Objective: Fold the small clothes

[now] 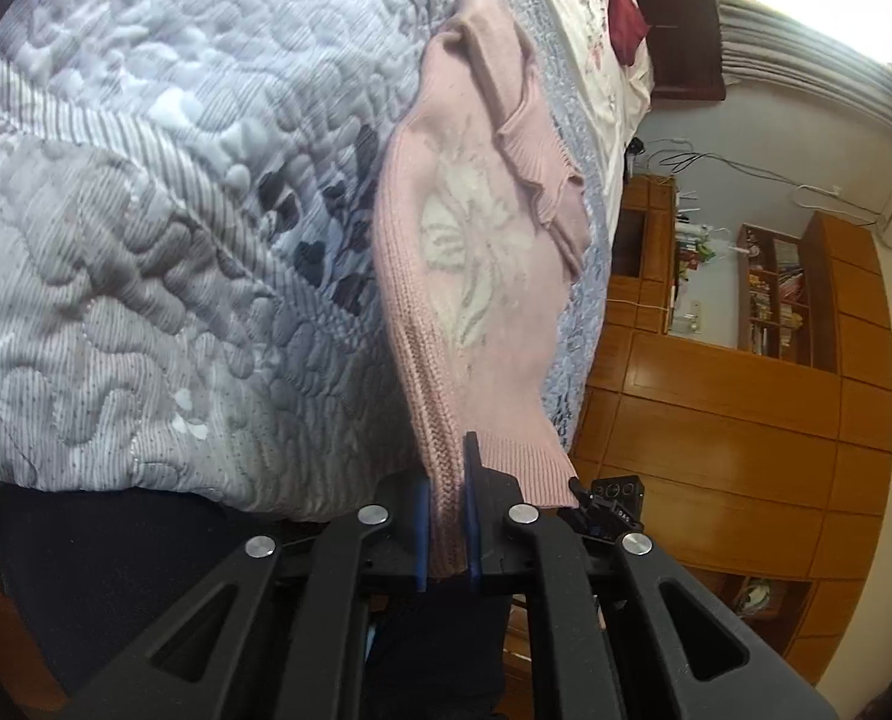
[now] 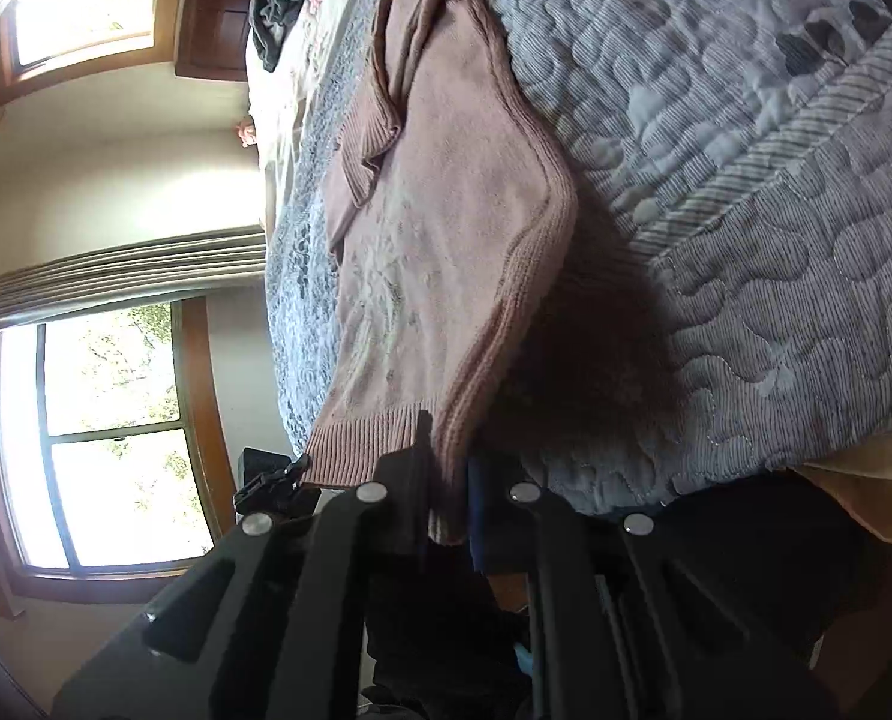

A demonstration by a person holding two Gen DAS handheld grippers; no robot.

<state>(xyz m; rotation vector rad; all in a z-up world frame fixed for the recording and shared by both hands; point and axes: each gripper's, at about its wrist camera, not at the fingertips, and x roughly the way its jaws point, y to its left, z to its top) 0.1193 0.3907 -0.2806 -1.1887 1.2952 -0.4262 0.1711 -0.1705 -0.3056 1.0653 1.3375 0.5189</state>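
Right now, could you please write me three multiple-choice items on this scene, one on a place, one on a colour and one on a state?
1. Where does the sweater lie?
A. on the quilted bedspread
B. on a wooden floor
C. inside a drawer

2. What colour is the sweater?
A. navy
B. pink, with a pale pattern
C. green

3. How does the left gripper stand?
A. open, away from the cloth
B. shut on nothing
C. shut on the sweater's ribbed hem

Answers:
1 A, the grey quilted cover lies under the sweater in both views.
2 B, the knit is pink in both views.
3 C, the hem corner sits between its blue pads; the right gripper pinches the other corner likewise.
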